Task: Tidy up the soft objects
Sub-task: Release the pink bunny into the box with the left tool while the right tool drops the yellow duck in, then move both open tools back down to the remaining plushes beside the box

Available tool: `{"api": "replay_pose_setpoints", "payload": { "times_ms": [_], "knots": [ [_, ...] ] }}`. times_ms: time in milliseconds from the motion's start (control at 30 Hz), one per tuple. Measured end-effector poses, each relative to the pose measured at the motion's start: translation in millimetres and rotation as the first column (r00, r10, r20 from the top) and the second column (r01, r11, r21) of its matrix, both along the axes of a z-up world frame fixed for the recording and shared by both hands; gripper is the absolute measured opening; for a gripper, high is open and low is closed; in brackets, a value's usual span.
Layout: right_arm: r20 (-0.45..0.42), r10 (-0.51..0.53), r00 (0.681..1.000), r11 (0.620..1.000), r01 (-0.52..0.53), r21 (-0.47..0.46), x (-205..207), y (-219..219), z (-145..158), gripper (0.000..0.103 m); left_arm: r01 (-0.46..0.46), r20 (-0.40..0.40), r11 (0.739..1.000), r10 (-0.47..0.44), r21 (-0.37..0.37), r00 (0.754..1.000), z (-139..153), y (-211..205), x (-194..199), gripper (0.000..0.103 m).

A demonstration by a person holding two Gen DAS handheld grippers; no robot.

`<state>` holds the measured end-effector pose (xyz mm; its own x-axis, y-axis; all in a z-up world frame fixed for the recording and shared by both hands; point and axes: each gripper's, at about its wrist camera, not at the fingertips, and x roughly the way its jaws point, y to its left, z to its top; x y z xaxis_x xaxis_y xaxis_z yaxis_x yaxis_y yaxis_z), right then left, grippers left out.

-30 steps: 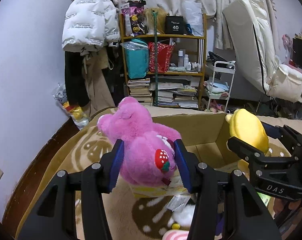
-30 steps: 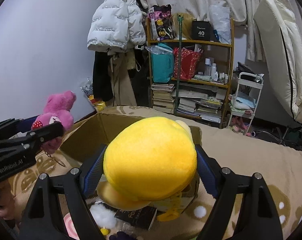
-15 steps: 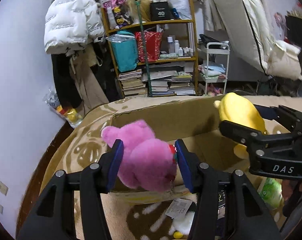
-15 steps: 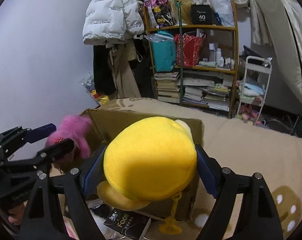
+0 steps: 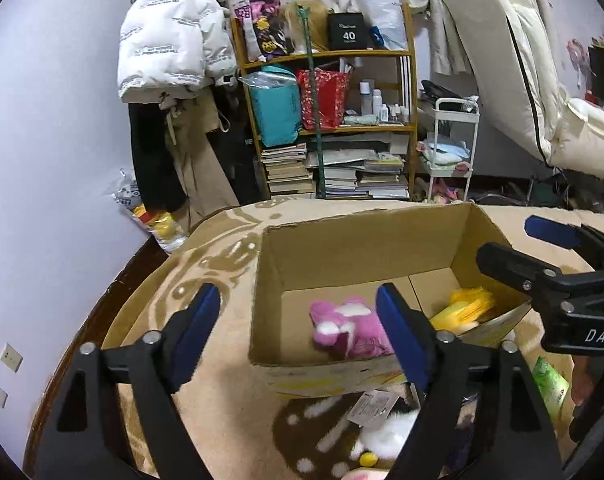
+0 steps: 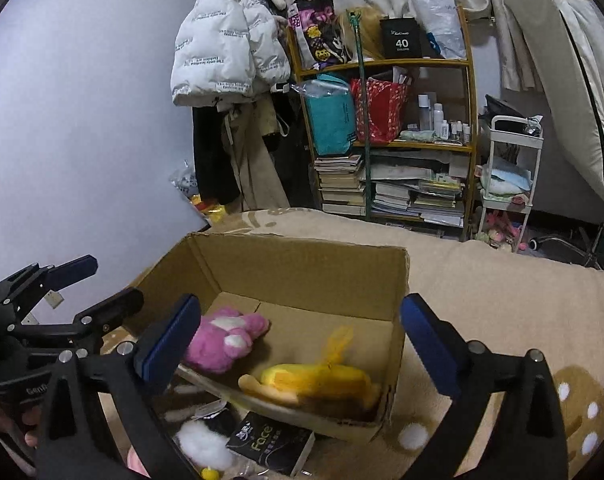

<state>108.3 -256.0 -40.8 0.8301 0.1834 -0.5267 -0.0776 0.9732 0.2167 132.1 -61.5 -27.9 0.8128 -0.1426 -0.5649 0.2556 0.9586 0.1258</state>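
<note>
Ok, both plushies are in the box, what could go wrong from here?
1. Both tools, left and right, hang open right over the cardboard box; pulling back low could catch its near wall and drag it.
2. The yellow plush lies against the near wall and may spill if the box tips.
3. More soft things, like the white plush, lie under the tools beside a black packet; a blind grab might take the packet.

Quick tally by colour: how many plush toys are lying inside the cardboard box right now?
Pink: 1, the pink plush on the left of the cardboard box floor.
Yellow: 1, the yellow plush near the front right corner.
Total: 2 in the box. Neither claw holds anything.
</note>
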Motion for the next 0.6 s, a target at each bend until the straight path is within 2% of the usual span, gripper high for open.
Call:
{"api": "replay_pose_setpoints", "payload": {
  "times_ms": [133, 333, 600],
  "knots": [
    [0.004, -0.016, 1.000, 1.000, 0.016, 0.005, -12, -1, 6, 0.103, -0.006, -0.006, 1.000, 0.006, -0.018, 1.000, 6, 7, -9, 0.089],
    [0.017, -0.045, 0.999, 0.999, 0.045, 0.005, -34, -4, 19, 0.103, -0.004, -0.011, 1.000, 0.004, -0.018, 1.000, 11, 14, -31, 0.090],
    [0.033, -0.082, 0.996, 0.996, 0.081, 0.039, -70, -9, 33, 0.103, -0.017, -0.025, 0.997, 0.015, -0.070, 1.000, 18, 35, -65, 0.091]
  ]
}}
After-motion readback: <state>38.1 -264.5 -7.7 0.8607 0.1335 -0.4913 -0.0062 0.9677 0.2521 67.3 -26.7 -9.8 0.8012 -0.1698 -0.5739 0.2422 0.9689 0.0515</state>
